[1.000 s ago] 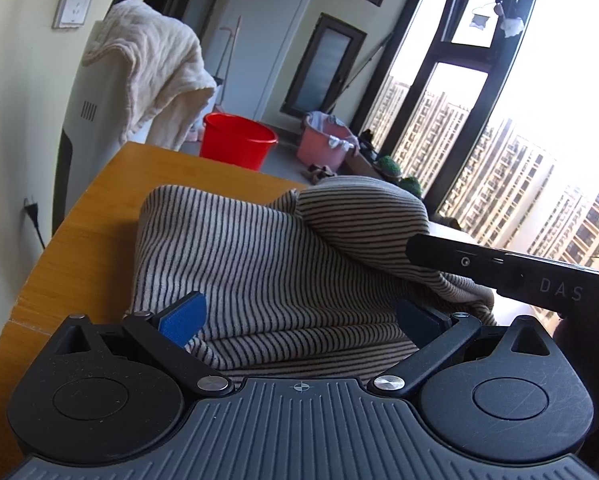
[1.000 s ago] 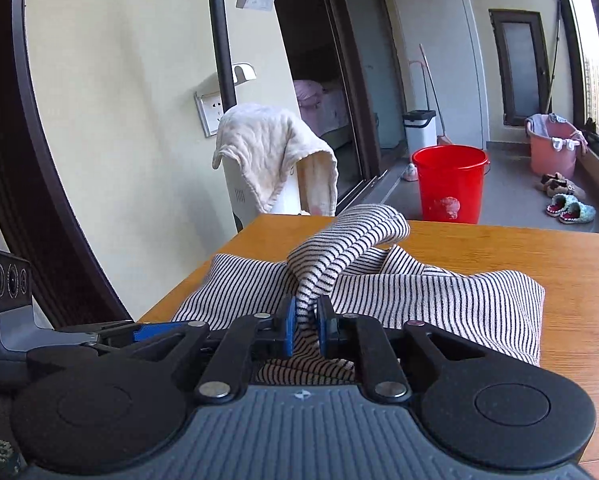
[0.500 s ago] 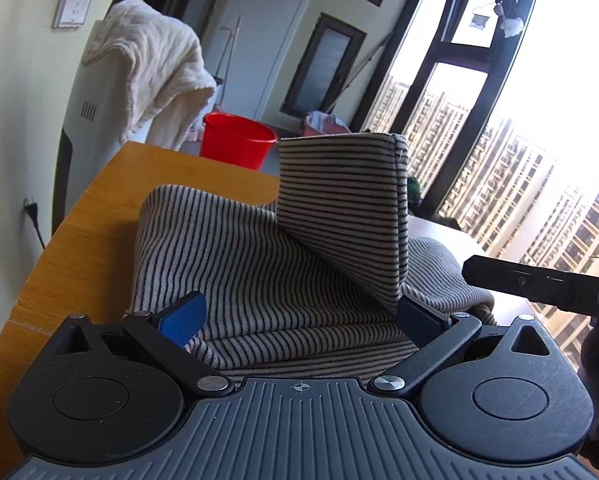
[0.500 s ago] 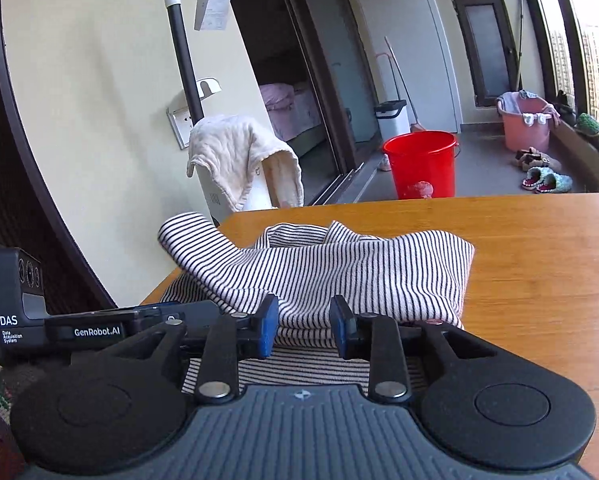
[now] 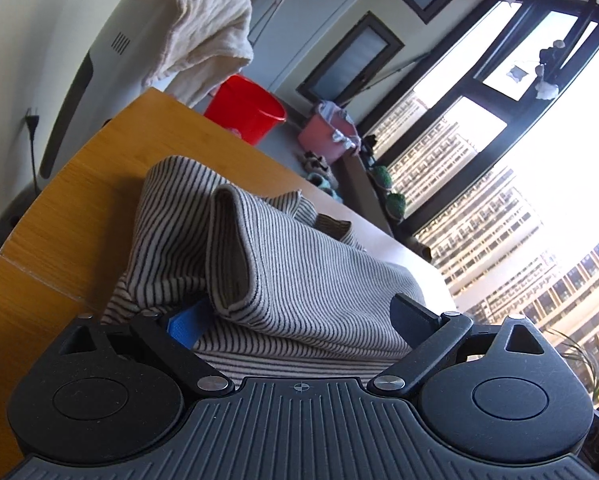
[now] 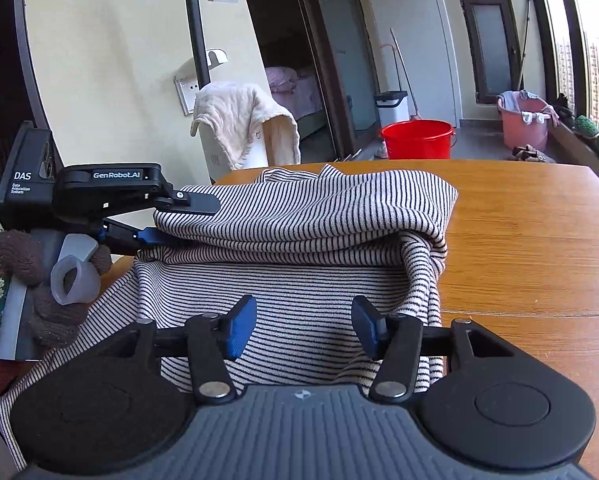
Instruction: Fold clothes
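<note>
A black-and-white striped garment lies bunched on the wooden table, its upper layer folded over the lower one. My left gripper is rolled onto its side at the garment's left edge. Its jaws are closing, one finger above and one below the folded layer, and I do not see them pinching. My right gripper hovers low over the near part of the cloth. Its jaws are opening with nothing gripped between the blue pads.
A gloved hand holds the left gripper. Beyond the table stand a red bucket, a pink basin and a white appliance draped with a cream towel. Bare tabletop lies right of the garment.
My right gripper let go of the striped fold it carried and drew back; the fold now lies over the garment. My left gripper rolled sideways and its jaws narrowed around the folded layer.
</note>
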